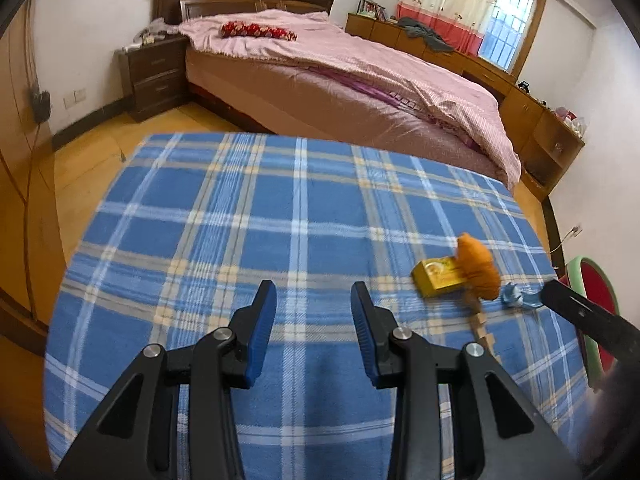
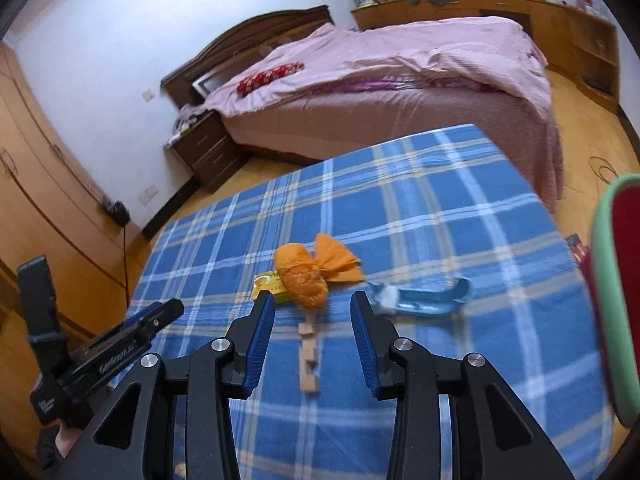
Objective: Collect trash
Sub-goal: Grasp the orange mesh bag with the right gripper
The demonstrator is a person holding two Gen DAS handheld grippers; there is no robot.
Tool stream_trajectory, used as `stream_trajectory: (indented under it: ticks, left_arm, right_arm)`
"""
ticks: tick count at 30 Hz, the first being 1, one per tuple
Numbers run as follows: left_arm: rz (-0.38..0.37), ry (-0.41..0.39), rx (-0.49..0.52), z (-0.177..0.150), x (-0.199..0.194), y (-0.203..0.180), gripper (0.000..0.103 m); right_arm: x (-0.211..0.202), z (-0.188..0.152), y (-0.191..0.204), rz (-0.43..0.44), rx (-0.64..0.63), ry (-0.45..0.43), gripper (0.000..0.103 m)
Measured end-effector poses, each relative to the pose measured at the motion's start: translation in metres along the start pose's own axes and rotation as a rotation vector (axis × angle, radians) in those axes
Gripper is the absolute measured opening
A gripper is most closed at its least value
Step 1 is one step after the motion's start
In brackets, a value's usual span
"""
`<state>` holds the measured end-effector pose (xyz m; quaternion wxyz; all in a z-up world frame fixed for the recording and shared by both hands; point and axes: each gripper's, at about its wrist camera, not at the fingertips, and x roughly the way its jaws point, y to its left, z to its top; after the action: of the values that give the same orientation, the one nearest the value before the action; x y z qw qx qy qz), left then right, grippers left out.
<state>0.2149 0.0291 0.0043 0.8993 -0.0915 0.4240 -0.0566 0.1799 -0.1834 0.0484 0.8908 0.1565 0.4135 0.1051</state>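
I hold one gripper in each hand above the bench [image 1: 248, 216], which is covered with a blue checked cloth, and as far as I can judge the collecting has not started yet. All the trash I can see lies on the cloth, close together: an orange crumpled wrapper [image 2: 306, 280], a small yellow box [image 2: 269, 285] that touches it and is partly under it, a thin wooden stick [image 2: 309, 356] that lies toward me from the wrapper, and a blue flattened piece [image 2: 424, 296] just beside the wrapper on its right. My right gripper [image 2: 313, 312] points down at this group; its jaws are opening at this moment and nothing is between them, the stick and the wrapper only appear in the gap beyond the tips. My left gripper [image 1: 313, 300] is partly open and also empty, over a bare part of the cloth, with the trash [image 1: 476, 270] off to its right. At the right edge of both views there is a red thing with a green rim [image 2: 608, 280]; it may be the container for the trash, but I cannot tell this for sure. So nothing is picked up and four pieces are left. I think the wrapper or the stick is the nearest first target for my right gripper.
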Motion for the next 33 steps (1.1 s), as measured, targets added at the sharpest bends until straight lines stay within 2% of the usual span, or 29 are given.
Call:
stream_trajectory:
  ticks: [8, 13, 14, 16, 17, 25, 33]
  left_arm:
    - [-0.038, 0.015, -0.027, 0.002, 0.006, 0.01, 0.038]
    - [-0.07, 0.015, -0.048, 0.003, 0.006, 0.013, 0.038]
    - [-0.076, 0.012, -0.049, 0.003, 0.005, 0.013, 0.038]
    - [-0.087, 0.01, -0.05, 0.003, 0.005, 0.013, 0.038]
    - [-0.091, 0.011, -0.05, 0.003, 0.005, 0.012, 0.038]
    - [-0.096, 0.027, -0.039, 0.001, 0.007, 0.007, 0.038]
    - [-0.105, 0.062, -0.005, 0.005, 0.002, -0.007, 0.038]
  right_arm:
    - [0.039, 0.011, 0.013, -0.015, -0.044, 0.045, 0.04]
    - [0.057, 0.012, 0.019, -0.061, -0.082, 0.063, 0.04]
    - [0.06, 0.011, 0.018, -0.064, -0.082, 0.069, 0.039]
    - [0.065, 0.01, 0.018, -0.07, -0.083, 0.08, 0.029]
    - [0.067, 0.009, 0.017, -0.077, -0.081, 0.085, 0.028]
    - [0.059, 0.011, 0.014, -0.075, -0.06, 0.057, 0.019]
    - [0.008, 0.019, 0.0, -0.081, -0.022, -0.024, 0.018]
